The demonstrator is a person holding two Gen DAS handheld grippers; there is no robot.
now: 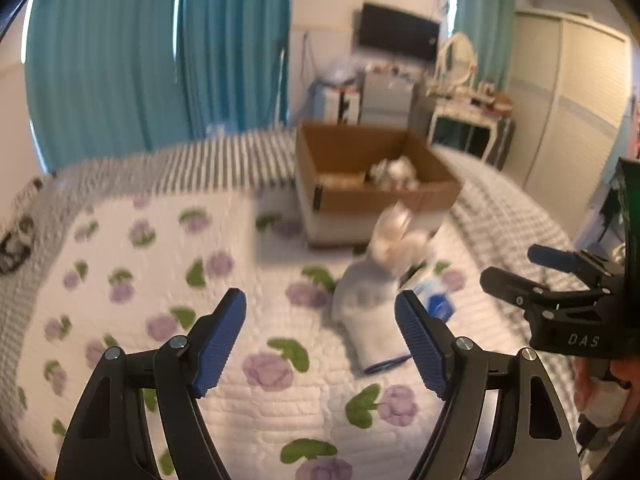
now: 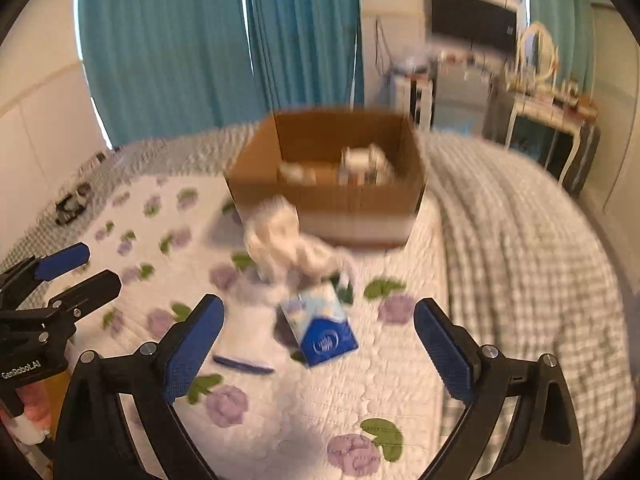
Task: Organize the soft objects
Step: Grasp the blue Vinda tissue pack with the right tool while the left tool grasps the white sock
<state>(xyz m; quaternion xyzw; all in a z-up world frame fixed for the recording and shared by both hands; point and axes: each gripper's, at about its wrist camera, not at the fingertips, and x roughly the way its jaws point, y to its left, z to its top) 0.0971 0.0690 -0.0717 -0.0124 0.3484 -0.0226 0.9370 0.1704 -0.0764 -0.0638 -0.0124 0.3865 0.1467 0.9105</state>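
Observation:
A brown cardboard box (image 1: 436,196) (image 2: 328,204) stands on the bed with some white soft things inside. In front of it lie a white plush toy (image 1: 396,236) (image 2: 284,236), a folded white cloth with a blue edge (image 1: 368,316) (image 2: 248,340) and a blue tissue pack (image 2: 324,328) (image 1: 438,304). My left gripper (image 1: 320,344) is open and empty, above the quilt just short of the cloth. My right gripper (image 2: 320,344) is open and empty, above the tissue pack. Each gripper also shows in the other's view, the right one (image 1: 516,268) and the left one (image 2: 76,268).
The bed has a white quilt with purple flowers (image 1: 160,264) (image 2: 384,392) and a grey checked blanket (image 2: 520,248) on the right. Teal curtains, a wall TV, a dressing table and a wardrobe stand behind. A small dark object (image 1: 16,244) lies at the bed's left edge.

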